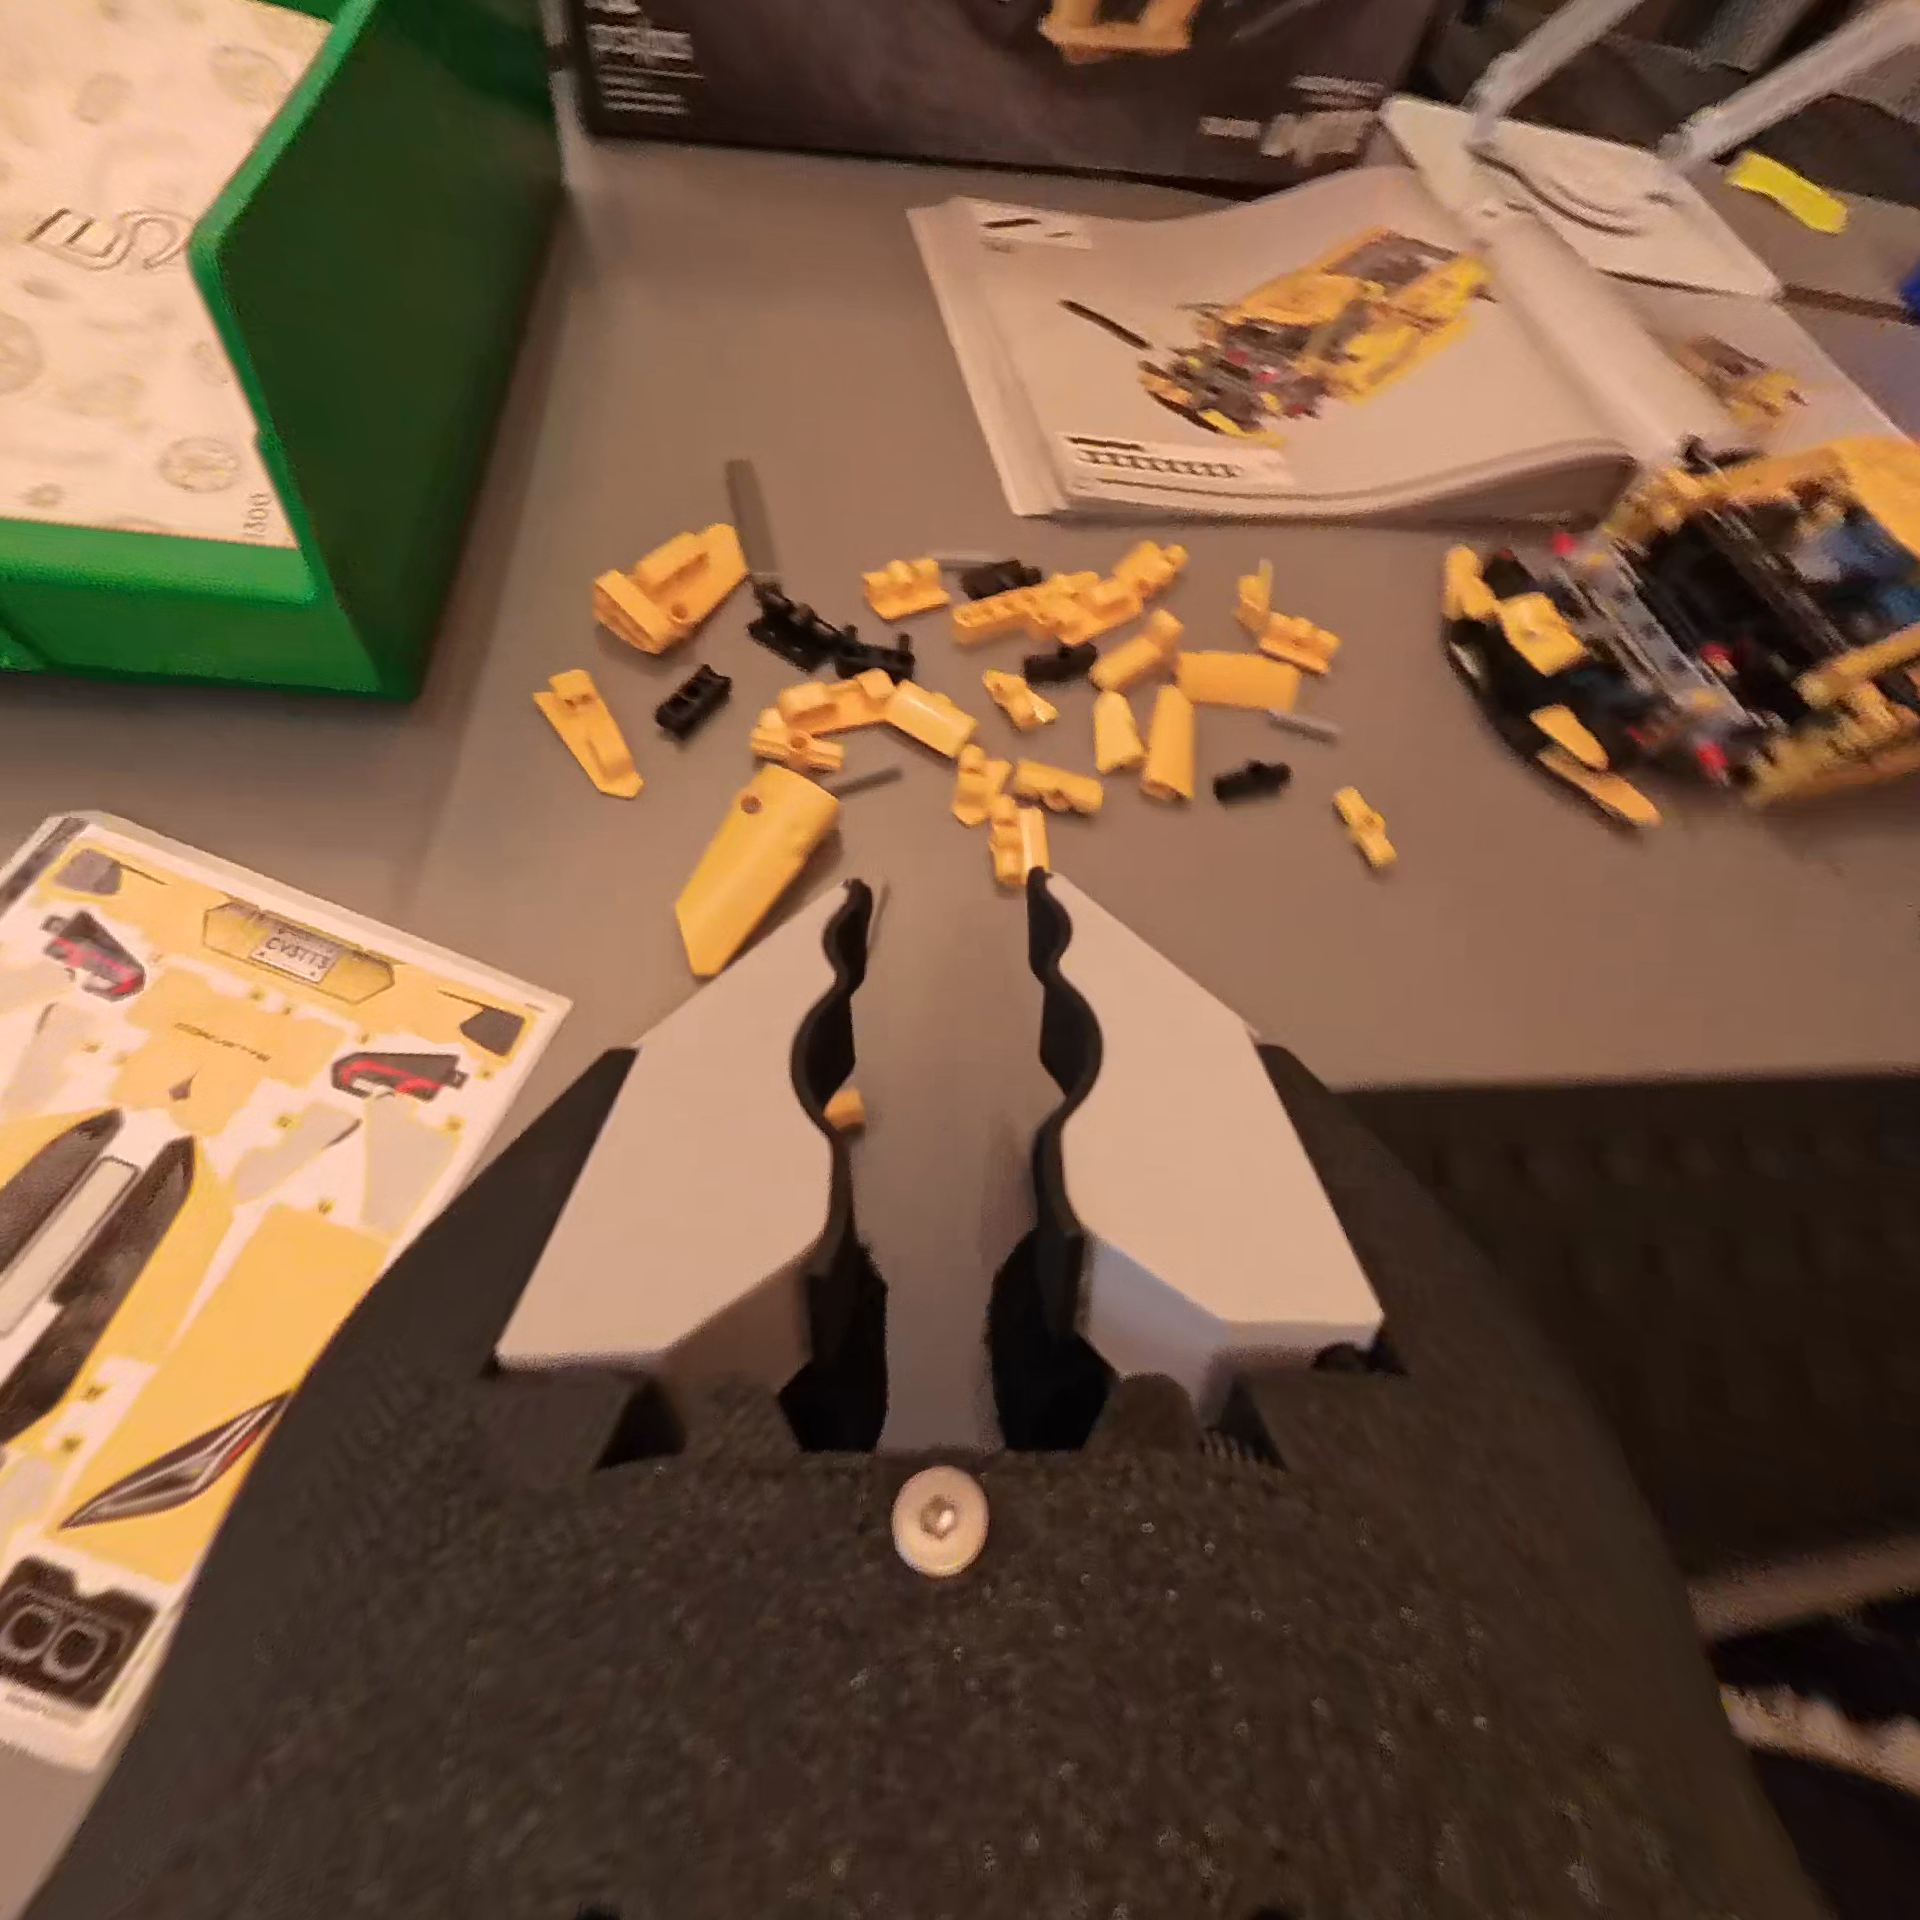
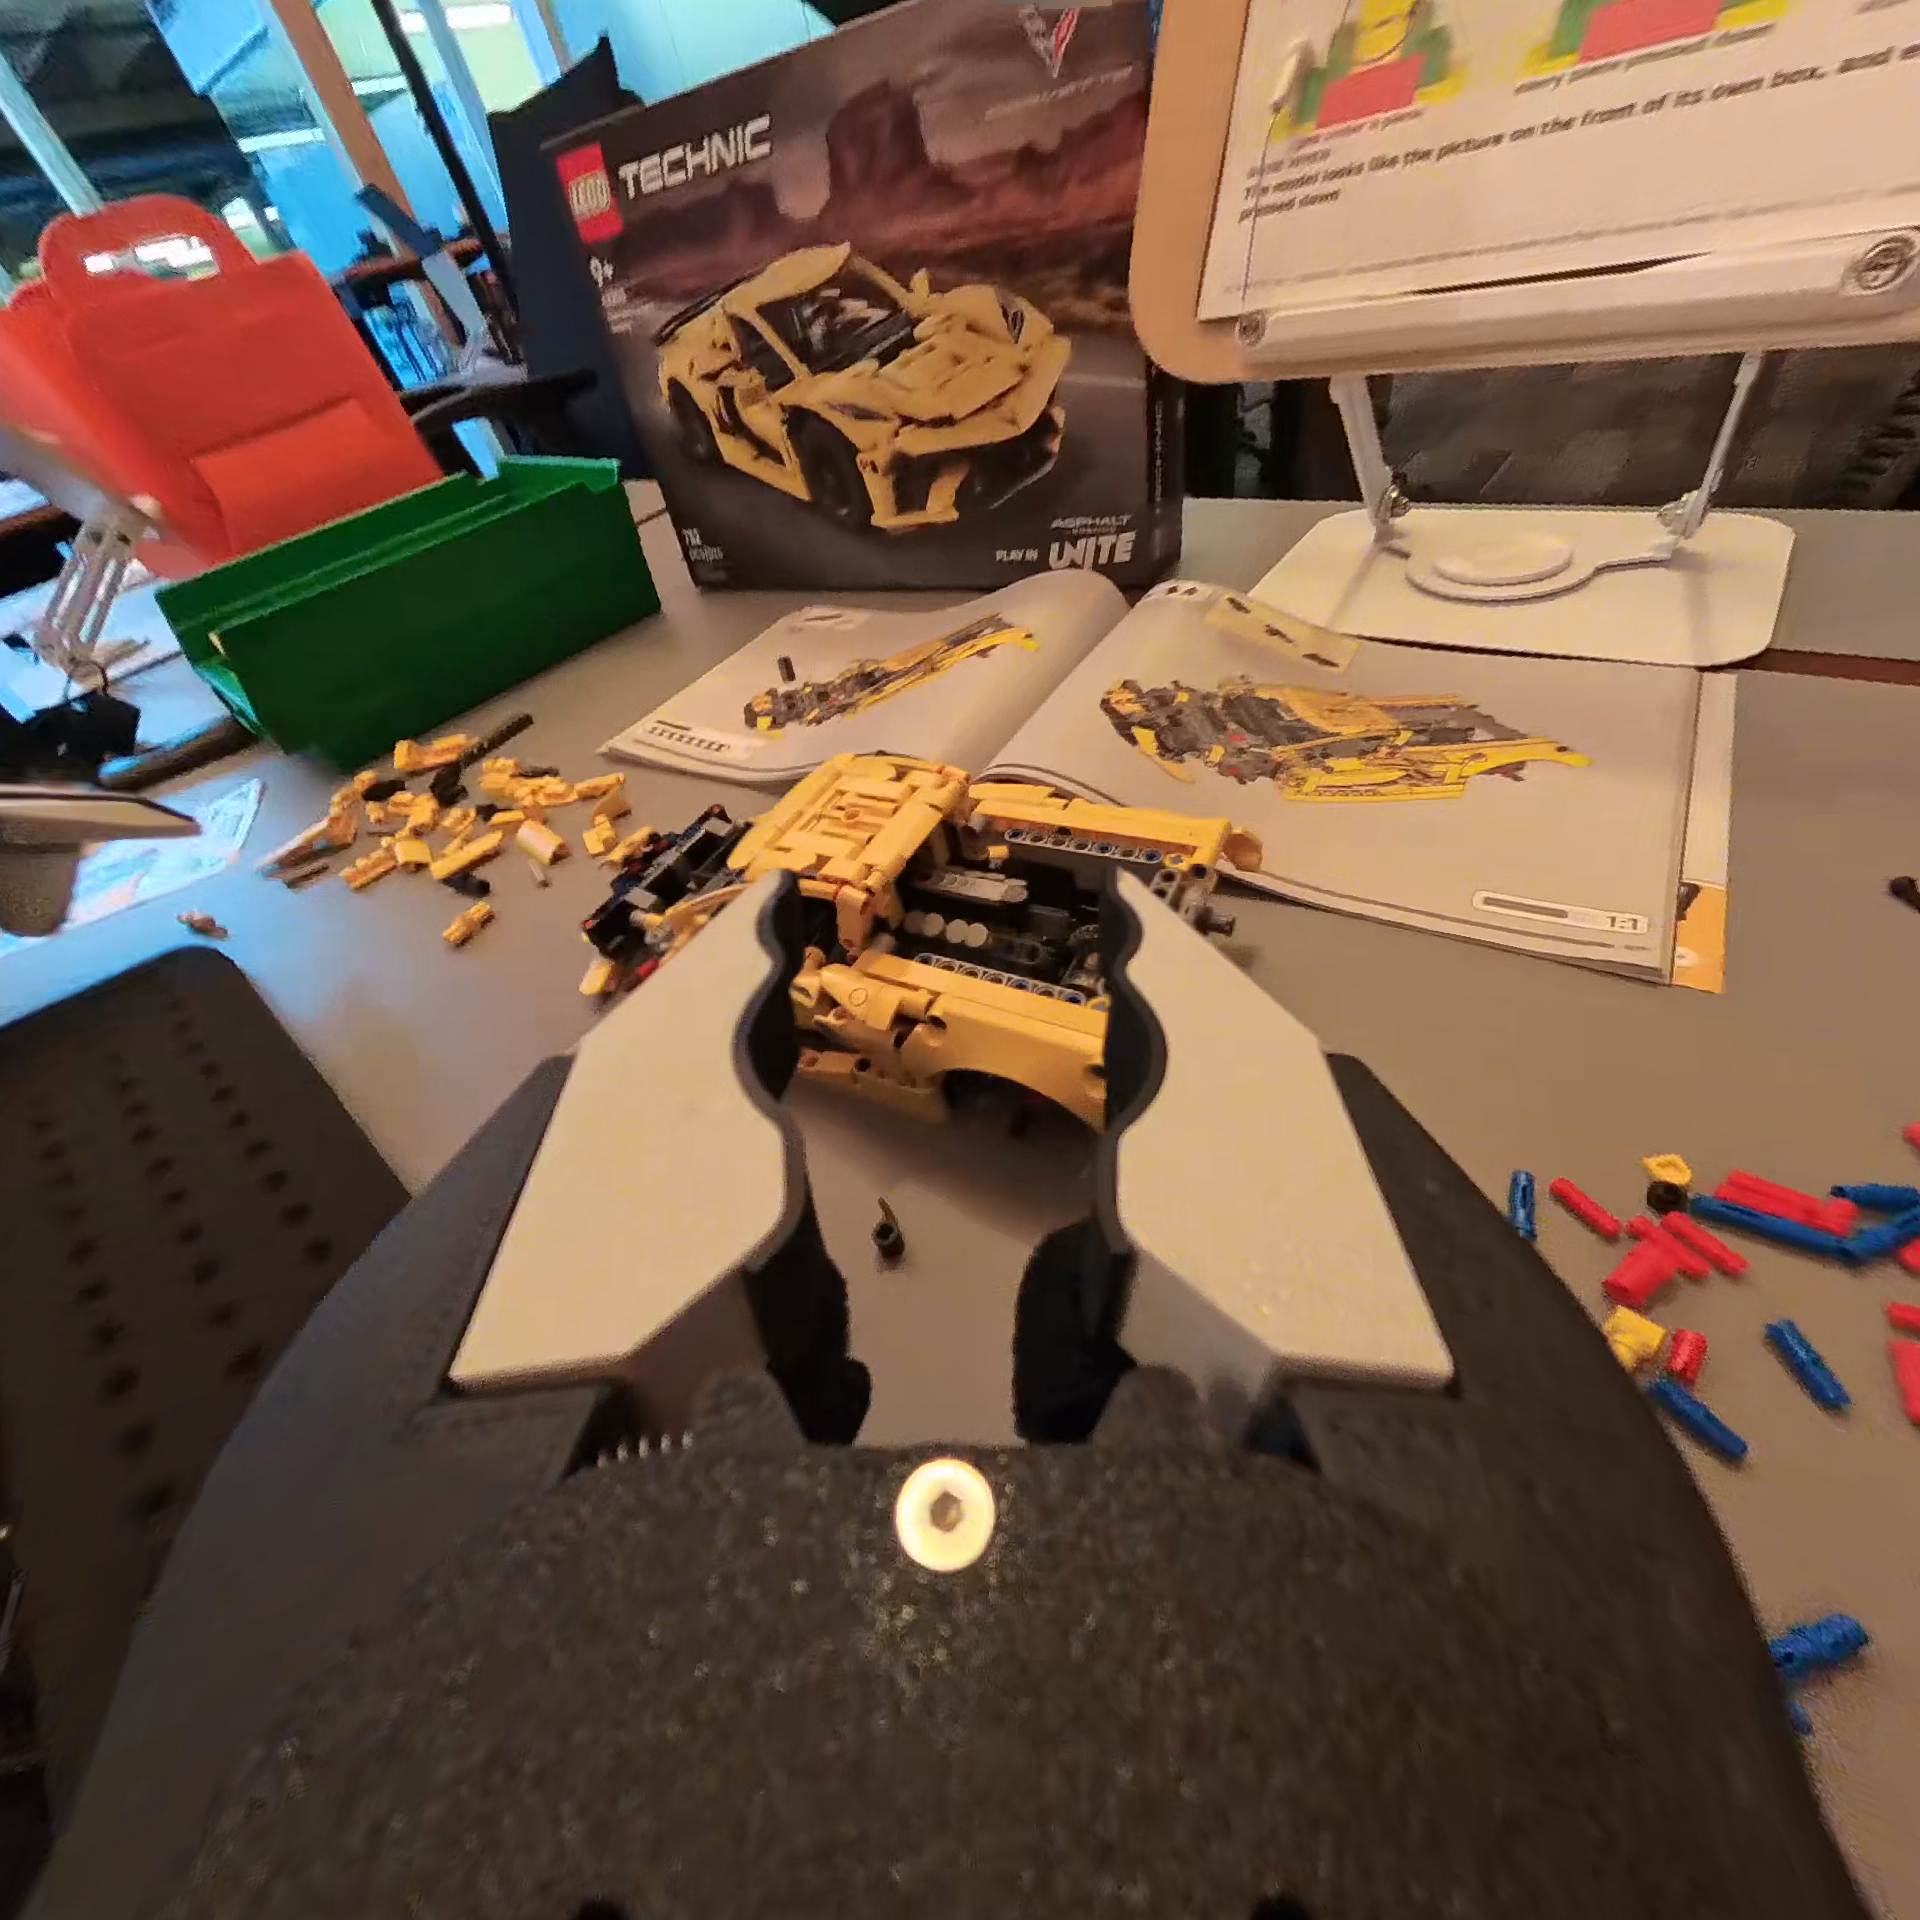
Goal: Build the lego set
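While the half-built yellow car model (image 2: 935, 935) stands on the grey table (image 2: 1455, 1060), just in front of the open instruction booklet (image 2: 1299, 748), the right gripper (image 2: 940, 894) hangs close before it with its fingers parted and nothing grasped; the model's near flank shows in the gap between them, and whether the tips touch it cannot be told. A small black pin (image 2: 886, 1231) lies on the table between those fingers, nearer the camera than the model. To the model's left lies a scatter of loose yellow and black pieces (image 2: 468, 821), and beyond that scatter a green bin (image 2: 416, 613); to the model's right, nearer the table edge, lie red and blue pins (image 2: 1745, 1257). Behind the booklet stand the set's box (image 2: 883, 343) and a white stand (image 2: 1527, 561) carrying a printed sheet. In the left wrist view, the left gripper (image 1: 943, 883) hovers with fingers released and empty just short of the same loose pieces (image 1: 935, 686), the model (image 1: 1704, 655) appearing blurred to their right below the booklet (image 1: 1299, 353). A sticker sheet (image 1: 208, 1164) lies well to the left of the model, nearer the camera than the green bin (image 1: 312, 416).
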Tool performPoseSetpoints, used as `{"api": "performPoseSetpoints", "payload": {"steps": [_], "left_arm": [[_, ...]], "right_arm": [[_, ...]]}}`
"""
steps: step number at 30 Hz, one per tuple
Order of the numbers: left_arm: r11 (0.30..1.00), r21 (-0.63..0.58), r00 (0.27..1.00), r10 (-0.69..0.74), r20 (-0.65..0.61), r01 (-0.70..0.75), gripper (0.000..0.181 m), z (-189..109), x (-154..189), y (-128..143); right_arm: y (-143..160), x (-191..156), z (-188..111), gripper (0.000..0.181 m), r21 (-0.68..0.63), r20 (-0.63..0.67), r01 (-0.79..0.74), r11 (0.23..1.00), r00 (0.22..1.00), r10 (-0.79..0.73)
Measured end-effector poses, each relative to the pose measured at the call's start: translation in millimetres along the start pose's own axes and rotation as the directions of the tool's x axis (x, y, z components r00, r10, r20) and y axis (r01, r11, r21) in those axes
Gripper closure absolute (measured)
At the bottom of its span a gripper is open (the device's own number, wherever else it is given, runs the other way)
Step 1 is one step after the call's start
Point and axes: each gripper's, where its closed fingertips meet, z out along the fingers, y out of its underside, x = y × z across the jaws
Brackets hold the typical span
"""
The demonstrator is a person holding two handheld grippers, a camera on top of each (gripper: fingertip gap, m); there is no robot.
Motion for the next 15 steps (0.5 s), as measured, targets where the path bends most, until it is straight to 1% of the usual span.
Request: {"api": "performPoseSetpoints", "payload": {"steps": [2,3,4,5,7,10,12,13,15], "left_arm": [[0.999,-0.014,0.997,-0.047,0.059,0.048,0.150,15.0,-8.2,-3.5],[0.998,-0.012,0.995,-0.059,0.075,0.060,0.150,21.2,-9.8,-5.0],[0.998,-0.008,0.994,-0.063,0.086,0.064,0.150,26.2,-10.5,-6.5],[0.998,-0.002,0.993,-0.059,0.097,0.060,0.150,30.0,-11.3,-7.9],[1.000,-0.009,0.992,-0.020,0.128,0.021,0.150,34.3,-15.3,-8.4],[0.999,-0.014,0.974,0.038,0.222,-0.036,0.150,30.5,-32.8,-10.3],[0.999,-0.012,0.959,0.039,0.280,-0.037,0.150,23.7,-45.8,-13.1],[0.999,-0.034,0.943,0.034,0.331,-0.024,0.151,18.6,-57.5,-9.3],[0.993,-0.116,0.903,0.048,0.428,0.002,0.164,5.3,-82.9,7.4]], "right_arm": [[2.0,0.3,-1.0,0.128,0.023,0.001,0.005,1.000,1.000,-0.005],[8.5,1.2,0.2,0.131,0.021,-0.004,0.029,0.999,1.000,-0.029],[15.3,2.4,3.2,0.130,0.000,-0.011,0.045,0.999,0.999,-0.045],[18.2,-1.0,5.0,0.126,-0.032,0.013,0.043,0.999,0.999,-0.042],[11.2,-9.8,3.8,0.129,0.011,0.044,0.064,0.998,0.997,-0.065],[12.0,-14.8,4.3,0.130,0.005,0.032,0.138,0.990,0.990,-0.139],[15.2,-19.1,5.9,0.132,-0.009,0.044,0.166,0.986,0.985,-0.166],[16.2,-19.6,6.9,0.132,-0.015,0.047,0.172,0.985,0.984,-0.171],[16.4,-20.0,7.2,0.132,-0.015,0.053,0.167,0.986,0.985,-0.166]]}}
